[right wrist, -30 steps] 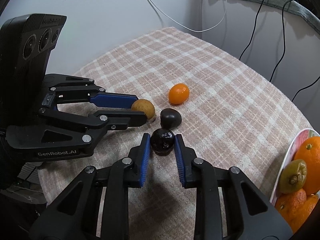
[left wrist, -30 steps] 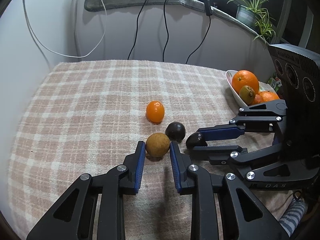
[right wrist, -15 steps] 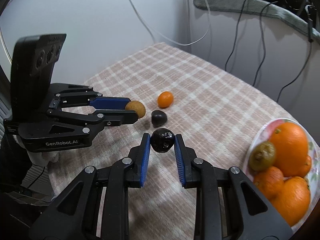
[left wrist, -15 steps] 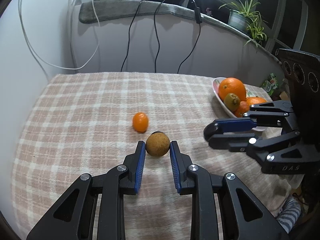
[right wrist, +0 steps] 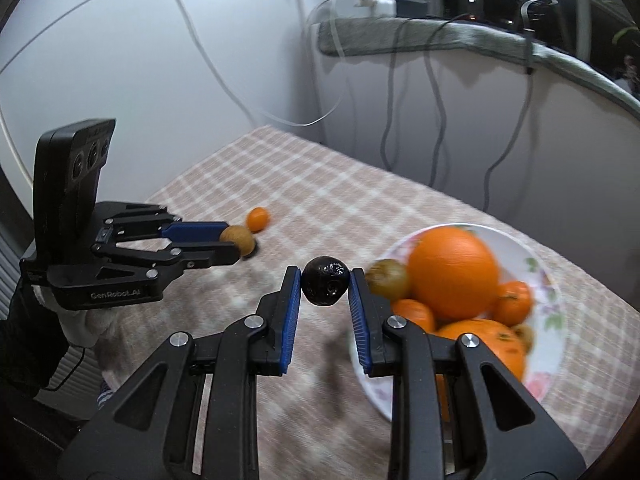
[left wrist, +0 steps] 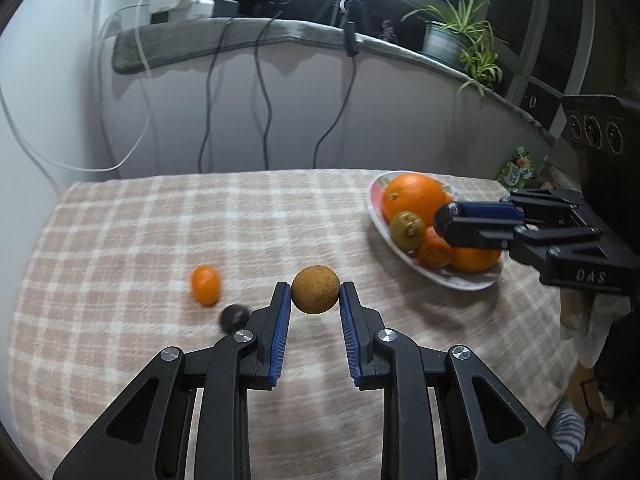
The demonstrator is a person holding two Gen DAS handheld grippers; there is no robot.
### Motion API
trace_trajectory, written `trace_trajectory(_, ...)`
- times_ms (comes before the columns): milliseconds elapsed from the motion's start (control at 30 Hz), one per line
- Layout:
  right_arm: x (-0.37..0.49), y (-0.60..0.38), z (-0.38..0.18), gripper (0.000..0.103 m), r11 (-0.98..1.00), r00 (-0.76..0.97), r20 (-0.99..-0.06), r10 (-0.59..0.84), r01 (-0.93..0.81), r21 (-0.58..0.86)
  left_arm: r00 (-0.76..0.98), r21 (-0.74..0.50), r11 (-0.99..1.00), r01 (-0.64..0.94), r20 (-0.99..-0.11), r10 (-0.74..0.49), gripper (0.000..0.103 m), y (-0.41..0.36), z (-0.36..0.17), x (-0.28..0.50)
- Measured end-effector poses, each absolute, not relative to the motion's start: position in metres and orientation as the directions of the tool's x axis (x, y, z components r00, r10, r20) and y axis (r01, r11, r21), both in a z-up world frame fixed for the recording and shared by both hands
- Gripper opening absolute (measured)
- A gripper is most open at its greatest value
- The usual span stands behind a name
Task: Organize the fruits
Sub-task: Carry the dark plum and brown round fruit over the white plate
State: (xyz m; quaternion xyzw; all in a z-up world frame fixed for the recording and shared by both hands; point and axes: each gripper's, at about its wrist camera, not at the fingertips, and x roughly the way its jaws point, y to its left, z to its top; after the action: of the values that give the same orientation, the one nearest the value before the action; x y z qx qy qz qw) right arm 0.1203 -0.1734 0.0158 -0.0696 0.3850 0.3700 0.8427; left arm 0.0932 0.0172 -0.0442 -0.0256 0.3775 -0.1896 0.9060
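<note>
My left gripper is shut on a round brown fruit and holds it above the checked tablecloth. My right gripper is shut on a dark wrinkled fruit, held in the air just left of the white fruit plate. The plate holds a large orange, a green-brown fruit and smaller oranges. In the left wrist view the plate is at the right, with the right gripper over it. A small orange fruit and another dark fruit lie on the cloth.
Cables hang down the white wall behind the table. A grey ledge with a potted plant runs along the back. The table's edge curves at the left and near sides.
Both grippers have lifted their fruits off the cloth and swung right toward the plate. The right gripper now hangs beside the plate's fruit pile.
</note>
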Motion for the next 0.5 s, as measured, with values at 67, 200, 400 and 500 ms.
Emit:
trace_trajectory(67,0.124,-0.184,0.019,0.025,0.731,0.447,-0.696,0.562,-0.662,0.165,0.64,-0.193,0.922,0.336,-0.671,-0.374,0.023,0.01,-0.043,0.095)
trace_trajectory(200,0.131,-0.203,0.025,0.025,0.754,0.475,-0.69,0.547,-0.638,0.159,0.634,-0.201,0.912,0.357,-0.666,-0.394,0.023,-0.003,-0.04,0.099)
trace_trajectory(400,0.145,-0.227,0.029,0.025,0.783,0.509,-0.679,0.529,-0.602,0.159,0.623,-0.21,0.898,0.386,-0.659,-0.422,0.023,-0.023,-0.037,0.103)
trace_trajectory(500,0.153,-0.236,0.029,0.025,0.795,0.519,-0.677,0.522,-0.585,0.164,0.617,-0.211,0.892,0.4,-0.657,-0.433,0.023,-0.032,-0.035,0.105)
